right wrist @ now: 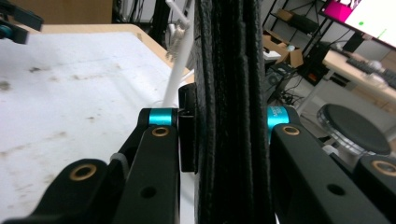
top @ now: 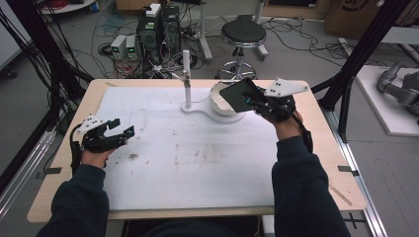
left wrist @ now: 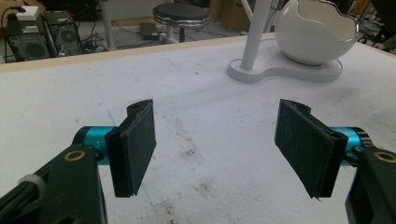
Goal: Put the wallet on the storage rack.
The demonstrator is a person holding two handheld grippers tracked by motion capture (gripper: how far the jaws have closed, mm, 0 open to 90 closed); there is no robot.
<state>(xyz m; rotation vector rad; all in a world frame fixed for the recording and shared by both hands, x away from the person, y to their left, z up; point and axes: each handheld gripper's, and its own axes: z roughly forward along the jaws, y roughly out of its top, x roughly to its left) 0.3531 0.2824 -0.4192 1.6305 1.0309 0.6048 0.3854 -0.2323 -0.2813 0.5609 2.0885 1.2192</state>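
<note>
- Black wallet [top: 236, 95]: a flat dark piece with a textured, leather-like surface, layered when seen edge-on in the right gripper view [right wrist: 231, 112]. Held up in the air at the far right of the table, over the near rim of the white egg-shaped bowl [top: 221, 102].
- Handling, as a judgement: light, fairly stiff across its face but likely to flex or fan open at the layers; grain gives grip. Best taken across its thickness near an edge, as here.
- Right gripper [top: 257, 101]: jaws pinch the wallet from both sides.
- Left gripper [top: 120, 131]: at the near left, jaws spread wide with nothing between them, pads [left wrist: 135, 144] over the stained white mat [top: 197, 163].
- White stand [top: 187, 79]: post on a shared base with the bowl, just left of it.
</note>
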